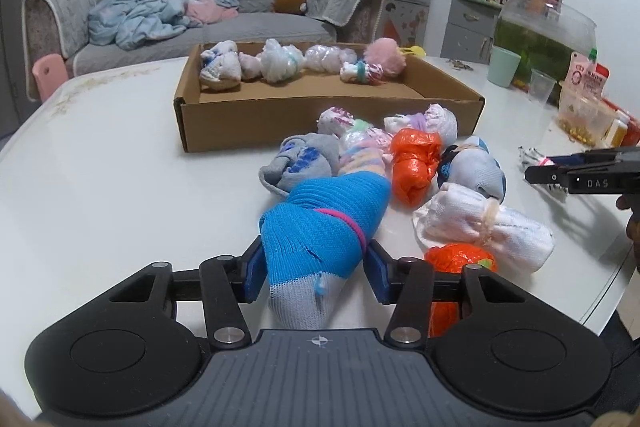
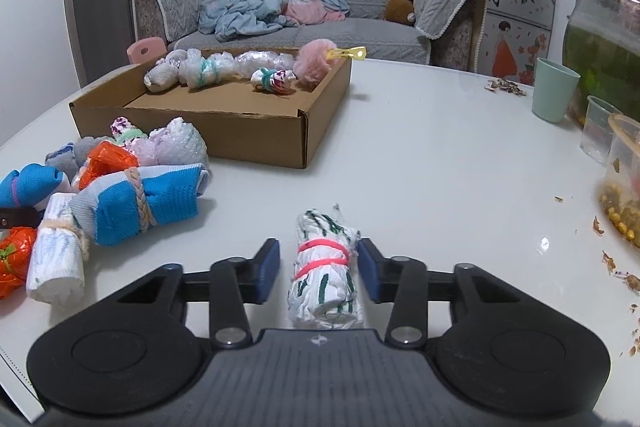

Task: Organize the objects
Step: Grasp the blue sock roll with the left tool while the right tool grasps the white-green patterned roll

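While the left gripper (image 1: 316,269) pinched a blue sock roll (image 1: 324,227) beside the pile, the right gripper (image 2: 318,269) sat round a white-green roll (image 2: 324,275) w/ slight gaps, pads apart; cardboard box (image 2: 240,135) behind on the table (image 2: 440,167).

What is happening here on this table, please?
A person is sorting rolled bundles into the cardboard box. The left gripper has its fingers around the blue sock roll; the right gripper has its fingers on either side of a white roll with a pink band, with small gaps showing. Several bundles already line the box's far side; more wait on the table.
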{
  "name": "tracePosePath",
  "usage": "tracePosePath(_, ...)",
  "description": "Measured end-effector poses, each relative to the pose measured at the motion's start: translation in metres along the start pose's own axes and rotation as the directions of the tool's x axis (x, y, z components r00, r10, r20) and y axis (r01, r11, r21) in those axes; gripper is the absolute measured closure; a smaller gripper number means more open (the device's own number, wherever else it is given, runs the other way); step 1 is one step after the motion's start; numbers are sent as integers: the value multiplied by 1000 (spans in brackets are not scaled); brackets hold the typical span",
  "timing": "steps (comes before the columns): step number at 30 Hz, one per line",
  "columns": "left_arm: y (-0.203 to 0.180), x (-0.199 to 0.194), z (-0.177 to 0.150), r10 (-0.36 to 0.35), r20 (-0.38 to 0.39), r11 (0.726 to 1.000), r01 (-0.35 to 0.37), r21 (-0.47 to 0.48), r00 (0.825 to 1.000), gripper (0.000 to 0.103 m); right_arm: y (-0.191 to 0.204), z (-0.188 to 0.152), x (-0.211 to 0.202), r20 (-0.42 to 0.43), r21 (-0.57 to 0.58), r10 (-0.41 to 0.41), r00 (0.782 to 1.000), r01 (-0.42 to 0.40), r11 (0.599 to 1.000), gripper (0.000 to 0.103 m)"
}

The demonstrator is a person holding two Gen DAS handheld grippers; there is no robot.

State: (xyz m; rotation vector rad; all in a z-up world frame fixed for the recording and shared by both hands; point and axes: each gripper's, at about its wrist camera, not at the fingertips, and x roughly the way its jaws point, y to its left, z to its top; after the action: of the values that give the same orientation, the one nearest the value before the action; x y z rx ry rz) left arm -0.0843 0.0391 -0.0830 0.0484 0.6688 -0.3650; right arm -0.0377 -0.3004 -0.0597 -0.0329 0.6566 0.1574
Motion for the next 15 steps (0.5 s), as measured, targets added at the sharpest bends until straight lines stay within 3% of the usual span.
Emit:
tracePosePath(2, 1, -2, 0, -3, -4, 1000, 3, -12, 1000, 47, -1, 0, -2, 3, 5, 2, 1000, -2, 1000, 76)
tracePosePath(15, 3, -19, 0, 16, 15, 999, -15, -48, 1000, 48, -5, -3, -7, 11, 21, 18, 1000, -19, 1000, 77)
